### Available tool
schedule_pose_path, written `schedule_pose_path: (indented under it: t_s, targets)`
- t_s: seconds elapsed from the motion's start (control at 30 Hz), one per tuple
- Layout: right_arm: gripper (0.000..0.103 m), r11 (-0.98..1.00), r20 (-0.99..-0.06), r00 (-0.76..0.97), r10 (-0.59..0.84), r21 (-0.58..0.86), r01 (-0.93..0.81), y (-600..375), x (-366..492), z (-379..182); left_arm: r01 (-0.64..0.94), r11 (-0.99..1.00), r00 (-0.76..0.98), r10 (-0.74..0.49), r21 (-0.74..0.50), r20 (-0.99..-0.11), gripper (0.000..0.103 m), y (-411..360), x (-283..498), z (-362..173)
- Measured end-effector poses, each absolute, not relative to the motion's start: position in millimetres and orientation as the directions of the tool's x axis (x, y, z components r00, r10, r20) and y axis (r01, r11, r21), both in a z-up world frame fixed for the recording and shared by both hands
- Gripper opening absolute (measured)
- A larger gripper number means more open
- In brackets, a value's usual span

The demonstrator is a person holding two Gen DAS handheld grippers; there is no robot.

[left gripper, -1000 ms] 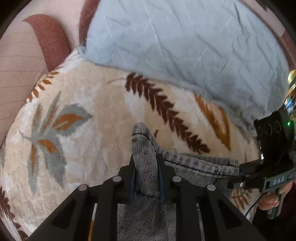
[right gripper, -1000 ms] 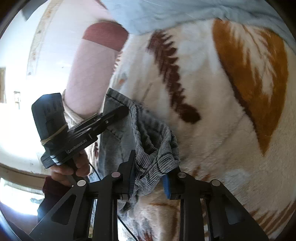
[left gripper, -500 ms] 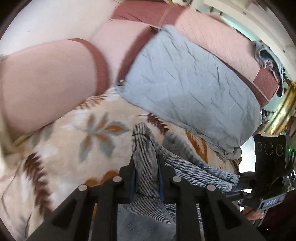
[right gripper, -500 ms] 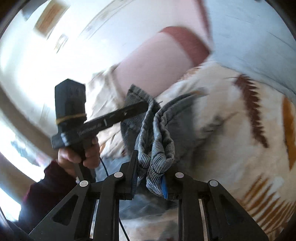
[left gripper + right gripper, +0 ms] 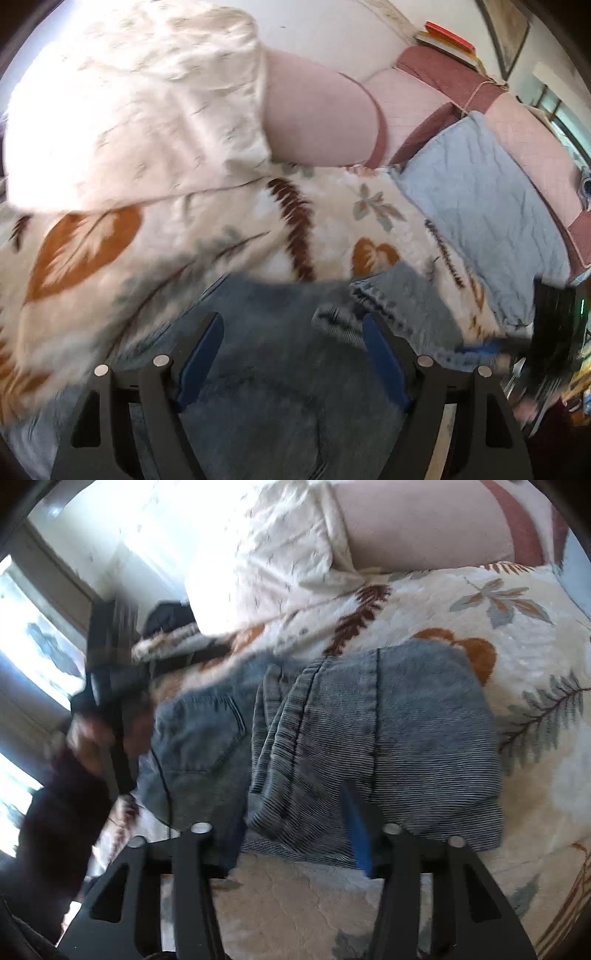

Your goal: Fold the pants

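The blue-grey denim pants point(image 5: 376, 731) lie folded over on the leaf-patterned blanket point(image 5: 517, 602), a back pocket point(image 5: 207, 731) showing at their left. My right gripper point(image 5: 295, 834) is open, its jaws spread just over the near edge of the fold. My left gripper point(image 5: 291, 354) is open above blurred denim point(image 5: 280, 398), holding nothing. The left gripper also shows blurred in the right wrist view point(image 5: 110, 686), beside the pants' left end. The right gripper shows in the left wrist view point(image 5: 550, 332).
A cream pillow point(image 5: 129, 110) lies at the far left of the bed. A pink bolster point(image 5: 321, 122) and a light blue quilt point(image 5: 491, 206) lie behind the blanket. A bright window point(image 5: 33, 635) is to the left.
Both grippers were shut on the pants' waistband and lifted it. Now both have let go and opened, and the pants lie folded on the blanket.
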State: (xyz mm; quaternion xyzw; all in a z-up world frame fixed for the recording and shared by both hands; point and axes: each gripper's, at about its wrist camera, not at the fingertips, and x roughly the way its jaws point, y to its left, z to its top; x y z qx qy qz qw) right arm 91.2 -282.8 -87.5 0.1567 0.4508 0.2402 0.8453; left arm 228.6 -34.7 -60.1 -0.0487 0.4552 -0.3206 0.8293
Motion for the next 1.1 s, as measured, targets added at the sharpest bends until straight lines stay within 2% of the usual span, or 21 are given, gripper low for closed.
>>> schedule_pose_path:
  t_s: [0.1,0.13,0.17,0.27,0.33,0.47,0.53,0.7,0.73,0.77,0.8,0.83,0.87,0.93,1.1]
  targets:
    - [0.06,0.796,-0.616,0.539,0.575,0.573,-0.194,-324,93,-82,0.471,0.776,0.372,-0.606,-0.419,-0.703,0.083,-33,217,-61]
    - [0.061,0.779,-0.589,0.572,0.571,0.608,-0.151,-343,94,-81,0.456,0.77,0.368,-0.619,-0.446,-0.694,0.091,-36,215,-62]
    - [0.061,0.759,-0.563,0.603,0.566,0.641,-0.114,-360,94,-81,0.434,0.766,0.359,-0.629,-0.474,-0.689,0.095,-42,213,-64]
    - [0.063,0.729,-0.543,0.641,0.543,0.683,-0.039,-388,102,-83,0.373,0.772,0.332,-0.629,-0.515,-0.702,0.095,-60,209,-71]
    - [0.063,0.729,-0.568,0.636,0.522,0.685,0.013,-395,105,-88,0.379,0.753,0.3,-0.65,-0.538,-0.699,0.095,-74,201,-73]
    - [0.063,0.745,-0.633,0.601,0.489,0.661,0.09,-398,107,-100,0.404,0.799,0.279,-0.572,-0.446,-0.771,0.095,-121,192,-79]
    - [0.063,0.721,-0.623,0.601,0.501,0.685,0.109,-405,104,-101,0.398,0.829,0.281,-0.519,-0.394,-0.808,0.095,-138,195,-84]
    - [0.063,0.694,-0.602,0.627,0.494,0.708,0.132,-419,97,-99,0.324,0.863,0.25,-0.474,-0.388,-0.845,0.092,-156,208,-102]
    - [0.063,0.692,-0.604,0.627,0.492,0.709,0.14,-421,95,-99,0.312,0.868,0.257,-0.468,-0.385,-0.846,0.084,-157,210,-103]
    - [0.063,0.691,-0.61,0.623,0.49,0.707,0.149,-422,95,-100,0.31,0.87,0.261,-0.466,-0.383,-0.846,0.066,-158,210,-103]
    - [0.063,0.693,-0.621,0.615,0.486,0.703,0.162,-423,96,-102,0.321,0.867,0.261,-0.468,-0.381,-0.844,0.057,-161,210,-102]
    - [0.063,0.696,-0.634,0.607,0.479,0.696,0.177,-425,96,-104,0.335,0.859,0.261,-0.479,-0.387,-0.838,0.033,-163,210,-100]
    - [0.063,0.698,-0.647,0.598,0.473,0.69,0.195,-427,97,-108,0.342,0.845,0.252,-0.503,-0.41,-0.827,0.024,-163,210,-98]
    - [0.063,0.69,-0.662,0.576,0.479,0.69,0.219,-429,98,-116,0.338,0.836,0.251,-0.522,-0.431,-0.815,0.02,-162,210,-93]
    - [0.062,0.678,-0.691,0.444,0.571,0.701,0.221,-420,103,-138,0.318,0.8,0.275,-0.592,-0.509,-0.758,0.019,-150,209,-75]
